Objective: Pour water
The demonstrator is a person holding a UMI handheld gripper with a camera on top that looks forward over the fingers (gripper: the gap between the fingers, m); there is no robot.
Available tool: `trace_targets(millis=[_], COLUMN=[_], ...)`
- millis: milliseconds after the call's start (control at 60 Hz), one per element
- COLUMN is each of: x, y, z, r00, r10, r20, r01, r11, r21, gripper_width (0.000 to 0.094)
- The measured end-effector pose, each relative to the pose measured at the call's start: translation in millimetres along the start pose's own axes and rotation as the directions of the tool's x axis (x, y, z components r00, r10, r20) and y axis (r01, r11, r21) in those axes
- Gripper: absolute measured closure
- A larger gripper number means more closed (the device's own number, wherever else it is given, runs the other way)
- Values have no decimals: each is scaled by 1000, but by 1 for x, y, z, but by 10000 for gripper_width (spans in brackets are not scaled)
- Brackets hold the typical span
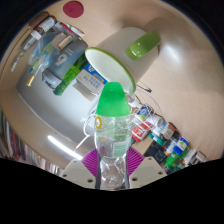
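My gripper (111,164) is shut on a clear plastic water bottle (111,135) with a green cap (113,99); both purple pads (92,162) press its lower body. The view is rolled, so the bottle leans with the gripper. Just beyond the cap stands a white cup or bowl (112,69) with a green rim on the light tabletop (180,75). The bottle hides part of the cup's near side.
A green object (143,45) lies on the table beyond the cup. Several bottles and packages (55,55) are clustered along one table edge, and more colourful small items (165,135) along the other. A pink round thing (73,9) sits at the far end.
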State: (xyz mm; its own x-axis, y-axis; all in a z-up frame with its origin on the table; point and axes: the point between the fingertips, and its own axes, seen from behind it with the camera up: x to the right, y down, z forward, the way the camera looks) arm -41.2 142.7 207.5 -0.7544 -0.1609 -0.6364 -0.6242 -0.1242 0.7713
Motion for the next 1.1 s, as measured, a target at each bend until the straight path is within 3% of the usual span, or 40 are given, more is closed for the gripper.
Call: trace_targets(millis=[217,333,400,467,550,617,683,767,817,983,1100], x=[-3,-6,-34,-78,-158,-218,-268,-298,-297,-225,-195], y=[-4,7,24,50,52,57,23,-21,-64,-217,-263], z=[-5,-11,-21,-28,-39,-46,-67,-69,-74,-91,-98], r00=[999,912,719,447,68,-211,-458,-609,-655,-723,-712], r10=[-48,-404,-694,-894,-995,-978,-879,-729,-649,-531,-533], r20=[-19,-67,-17,36,75,-12,-134,-313,-386,-441,-457], r01=[48,398,686,890,998,972,864,732,681,655,672], r11=[999,913,714,440,68,-211,-476,-668,-729,-730,-705], r21=[-13,-86,-140,-121,-2,105,164,132,69,-195,-226], gripper_width=[608,609,583,608,605,605,603,602,604,603,592])
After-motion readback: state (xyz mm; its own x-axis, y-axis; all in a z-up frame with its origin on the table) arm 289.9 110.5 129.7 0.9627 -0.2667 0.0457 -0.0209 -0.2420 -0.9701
